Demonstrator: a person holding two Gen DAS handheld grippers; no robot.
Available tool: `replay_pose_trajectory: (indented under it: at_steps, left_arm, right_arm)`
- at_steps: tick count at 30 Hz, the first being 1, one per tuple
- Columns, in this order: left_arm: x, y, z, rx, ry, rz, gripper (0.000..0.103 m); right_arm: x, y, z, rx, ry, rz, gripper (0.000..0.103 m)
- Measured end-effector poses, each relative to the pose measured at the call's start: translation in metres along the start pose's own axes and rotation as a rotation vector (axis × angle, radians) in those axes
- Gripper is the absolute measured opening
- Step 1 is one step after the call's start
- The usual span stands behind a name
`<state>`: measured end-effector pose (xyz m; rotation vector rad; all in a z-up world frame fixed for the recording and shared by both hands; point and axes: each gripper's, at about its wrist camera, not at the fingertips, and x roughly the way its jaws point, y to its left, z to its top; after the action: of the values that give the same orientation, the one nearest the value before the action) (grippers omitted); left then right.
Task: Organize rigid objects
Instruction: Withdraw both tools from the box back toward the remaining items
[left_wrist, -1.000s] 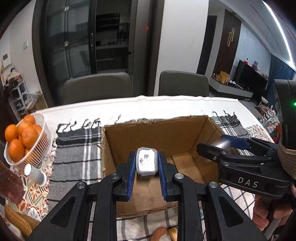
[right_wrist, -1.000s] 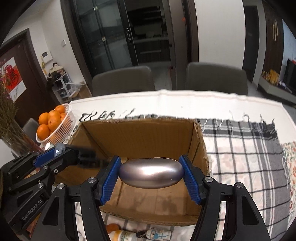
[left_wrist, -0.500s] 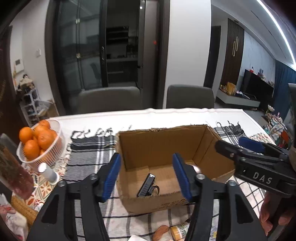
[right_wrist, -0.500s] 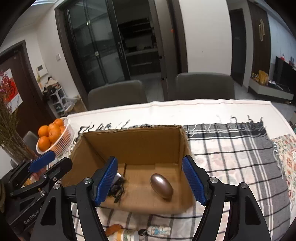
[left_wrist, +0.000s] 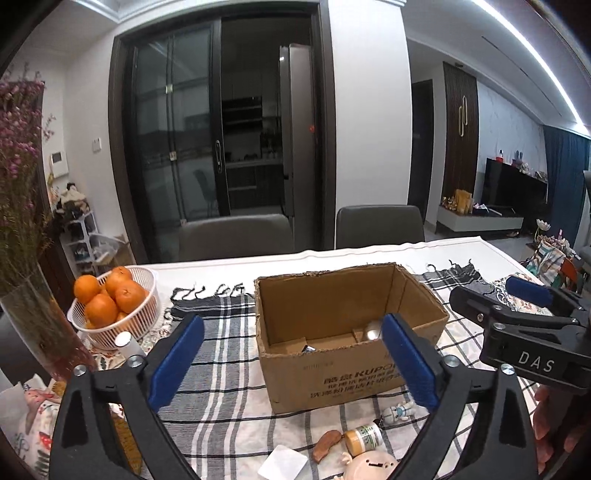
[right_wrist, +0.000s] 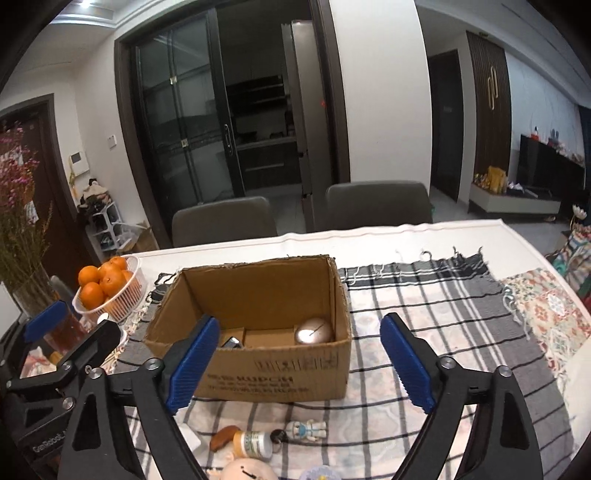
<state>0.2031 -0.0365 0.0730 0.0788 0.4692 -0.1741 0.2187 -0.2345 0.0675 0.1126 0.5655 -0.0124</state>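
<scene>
Holding nothing: left gripper (left_wrist: 291, 363) standing wide, jaws having just been opening, blue pads framing the box (left_wrist: 343, 365) with only air between them. Likewise the right gripper (right_wrist: 301, 363), jaws just been opening too, spread wide and empty, hovering short of the box (right_wrist: 280, 373) and touching nothing. Lying inside the box on its floor: silver mouse (right_wrist: 313, 329) toward the right wall, and a small dark case (right_wrist: 231, 342) toward the left, only partly showing over the near wall. Sitting on a plaid cloth (right_wrist: 424, 314) over a white table (right_wrist: 369, 236), the box with loose items just in front of it: a small bottle (right_wrist: 253, 443), a toy figure (right_wrist: 306, 429), a brown piece (right_wrist: 223, 435). Standing off to the left, a white basket (left_wrist: 142, 317) of oranges (left_wrist: 101, 308), with a vase (left_wrist: 40, 325) of dried flowers nearer the edge. Beyond the table, two grey chairs (left_wrist: 236, 236), dark glass doors, white walls. Compared with a second ago: mouse and case no longer clamped in the pads, both now down in the box; both grippers drawn back and higher, showing the box's outer front wall.
</scene>
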Motion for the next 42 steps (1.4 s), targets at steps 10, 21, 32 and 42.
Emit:
replay_pose_trajectory:
  at_steps: [10,21,32,42]
  left_arm:
    - [-0.037,-0.004,-0.023,0.003,-0.037,0.034,0.103]
    - [-0.053,-0.022,-0.058,0.006,0.010,-0.012,0.103]
    - [-0.062,-0.044,-0.095,0.070,0.043,-0.008,0.103]
    - [-0.051,-0.058,-0.126,0.112,0.112,-0.011,0.103]
  right_arm:
    - [-0.026,0.002,-0.007,-0.027,-0.023,0.023,0.095]
    - [-0.042,-0.005,-0.043,-0.095,0.014,0.069,0.095]
    - [-0.042,-0.012,-0.083,-0.181,0.085,0.097,0.095]
    - [-0.028,-0.024,-0.119,-0.175,0.203,0.090,0.095]
